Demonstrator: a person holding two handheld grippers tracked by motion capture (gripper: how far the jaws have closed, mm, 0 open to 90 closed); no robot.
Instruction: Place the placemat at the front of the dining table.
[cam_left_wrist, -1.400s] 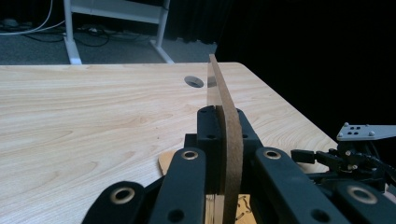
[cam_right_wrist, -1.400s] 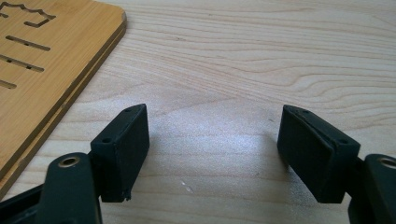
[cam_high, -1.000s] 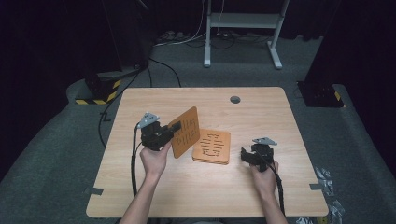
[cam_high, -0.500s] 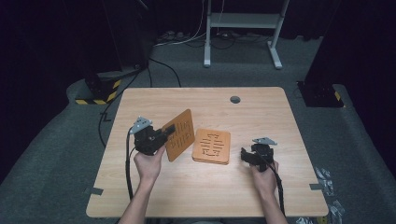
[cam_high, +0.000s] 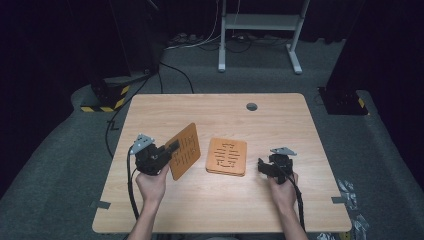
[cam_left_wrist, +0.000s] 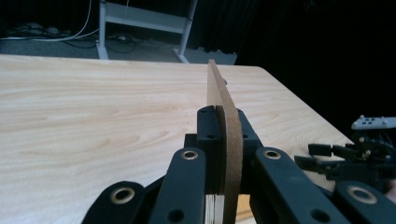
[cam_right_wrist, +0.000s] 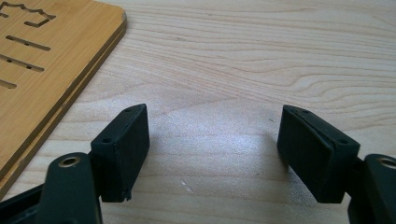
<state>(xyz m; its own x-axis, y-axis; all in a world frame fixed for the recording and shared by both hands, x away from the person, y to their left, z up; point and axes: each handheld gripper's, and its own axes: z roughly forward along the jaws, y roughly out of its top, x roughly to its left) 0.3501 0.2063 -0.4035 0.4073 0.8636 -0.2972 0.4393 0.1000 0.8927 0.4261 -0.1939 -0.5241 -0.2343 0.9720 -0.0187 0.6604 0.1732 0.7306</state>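
While right tool (cam_right_wrist: 212, 149) gapes, left tool (cam_high: 172, 148) clamps board (cam_high: 183, 156)

Overhead table (cam_high: 210, 205) view, two close gripper-mounted

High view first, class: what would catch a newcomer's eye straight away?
The left gripper holds a slotted orange board tilted up off the table, its jaws clamped on the board's edge. A second slotted board lies flat mid-table, and the right gripper rests open just right of it.
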